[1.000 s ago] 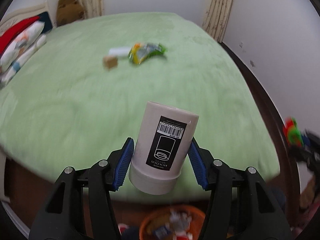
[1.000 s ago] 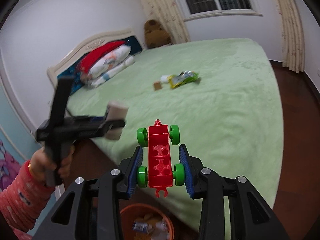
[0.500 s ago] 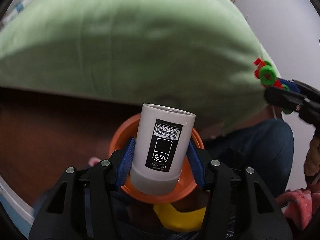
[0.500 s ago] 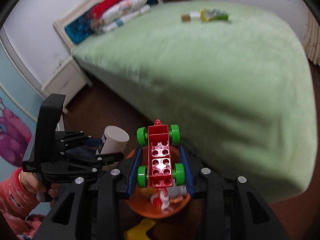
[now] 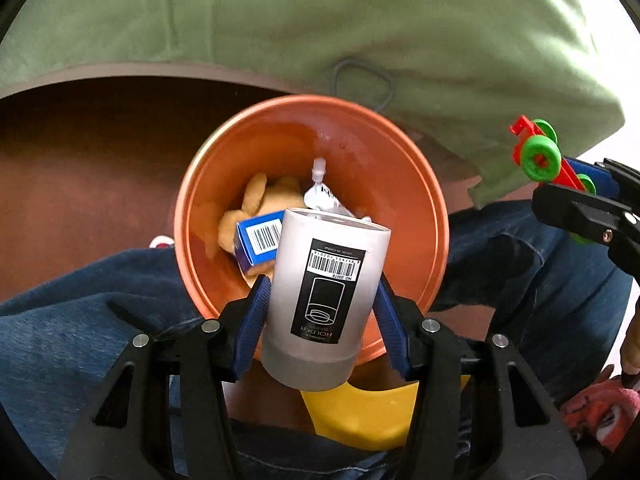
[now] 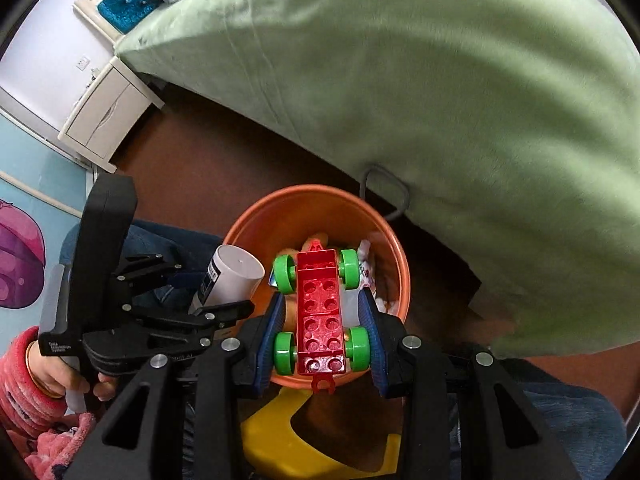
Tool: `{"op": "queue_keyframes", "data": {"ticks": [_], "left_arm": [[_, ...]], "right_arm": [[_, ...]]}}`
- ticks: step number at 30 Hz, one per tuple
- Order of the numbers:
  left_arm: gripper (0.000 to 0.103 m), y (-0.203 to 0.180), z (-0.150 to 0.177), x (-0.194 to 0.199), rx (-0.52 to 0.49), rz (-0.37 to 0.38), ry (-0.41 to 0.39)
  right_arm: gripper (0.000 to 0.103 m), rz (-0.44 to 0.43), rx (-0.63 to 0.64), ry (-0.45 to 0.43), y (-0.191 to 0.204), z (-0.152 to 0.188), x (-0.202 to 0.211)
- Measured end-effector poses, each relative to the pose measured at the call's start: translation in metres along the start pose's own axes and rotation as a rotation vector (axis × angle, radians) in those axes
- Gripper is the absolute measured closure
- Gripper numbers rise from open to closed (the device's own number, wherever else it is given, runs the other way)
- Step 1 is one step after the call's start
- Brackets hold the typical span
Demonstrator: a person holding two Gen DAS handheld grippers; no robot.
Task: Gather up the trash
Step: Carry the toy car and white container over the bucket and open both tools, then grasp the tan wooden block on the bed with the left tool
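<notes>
In the left wrist view, the left gripper (image 5: 320, 320) is clamped on a white cylindrical holder (image 5: 324, 296), its blue pads (image 5: 252, 320) pressing both sides just above the holder's grey base. A black label with a barcode faces the camera. The holder hangs over the near rim of an orange bin (image 5: 404, 168) that stands on the dark wooden floor beside the green bedspread (image 5: 320, 20). Inside the bin lie a blue box with a barcode (image 5: 258, 240), a tan plush toy (image 5: 256, 200) and a crumpled white pouch with a spout (image 5: 322, 192). A yellow stool (image 5: 360, 416) shows below the bin, and the person's jeans-clad legs (image 5: 80, 340) flank it. At the right edge, the right gripper (image 5: 576, 192) holds a red toy car with green wheels (image 5: 540, 152).

In the right wrist view, the right gripper (image 6: 322, 324) is closed on the red toy car with green wheels (image 6: 320, 304), pads against its wheels, and the car hangs directly above the orange bin (image 6: 400, 264). To the left, the left gripper (image 6: 216, 296), held in a hand with a pink sleeve (image 6: 52, 376), grips the white cylindrical holder (image 6: 236, 276) at the bin's left rim. The green bedspread (image 6: 440, 80) fills the upper right, a white nightstand (image 6: 108, 116) stands at the upper left, and the yellow stool (image 6: 288, 440) sits under the gripper.
</notes>
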State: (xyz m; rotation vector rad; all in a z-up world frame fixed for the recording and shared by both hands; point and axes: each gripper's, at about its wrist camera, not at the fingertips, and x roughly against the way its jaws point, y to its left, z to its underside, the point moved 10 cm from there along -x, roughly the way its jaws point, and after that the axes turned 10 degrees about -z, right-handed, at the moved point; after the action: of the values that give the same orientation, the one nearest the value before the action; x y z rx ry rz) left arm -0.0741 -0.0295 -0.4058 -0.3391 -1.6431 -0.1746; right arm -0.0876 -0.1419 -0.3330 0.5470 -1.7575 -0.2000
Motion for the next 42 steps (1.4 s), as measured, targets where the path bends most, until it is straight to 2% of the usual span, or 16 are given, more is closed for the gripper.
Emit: {"op": "queue_keyframes", "data": {"ticks": [4,5,6,7,8,9,20,29,35,42], "left_arm": [[0.052,0.0,0.002,-0.007,0.013,0.01,0.031],[0.051,0.001,0.002,-0.008,0.017,0.01,0.034],[0.046,0.002,0.004,-0.009,0.02,0.007,0.037],[0.032,0.003,0.005,-0.01,0.021,0.004,0.038],[0.025,0.003,0.004,-0.011,0.024,-0.007,0.035],[0.022,0.006,0.003,-0.006,0.023,-0.019,0.015],[0.018,0.006,-0.007,0.015,0.026,-0.027,-0.039],[0.018,0.006,-0.022,0.046,0.031,-0.016,-0.104],[0.018,0.003,-0.052,0.086,0.012,-0.02,-0.199],[0.018,0.013,-0.12,0.143,0.022,-0.041,-0.344]], "right_arm": [[0.064,0.002,-0.026,0.016,-0.005,0.0,-0.009],[0.051,0.001,-0.038,0.017,-0.008,-0.002,-0.011],[0.027,0.002,-0.046,0.018,-0.011,-0.003,-0.01],[0.021,0.005,-0.052,0.017,-0.013,-0.004,-0.01],[0.021,0.004,-0.053,0.008,-0.014,-0.005,-0.008],[0.021,0.002,-0.05,0.001,-0.013,-0.006,-0.006],[0.02,-0.029,-0.105,-0.074,-0.018,-0.015,0.021],[0.02,-0.018,-0.081,-0.158,-0.015,-0.035,0.056],[0.019,-0.018,-0.065,-0.235,-0.013,-0.06,0.086],[0.017,-0.023,-0.045,-0.365,-0.012,-0.1,0.132]]}}
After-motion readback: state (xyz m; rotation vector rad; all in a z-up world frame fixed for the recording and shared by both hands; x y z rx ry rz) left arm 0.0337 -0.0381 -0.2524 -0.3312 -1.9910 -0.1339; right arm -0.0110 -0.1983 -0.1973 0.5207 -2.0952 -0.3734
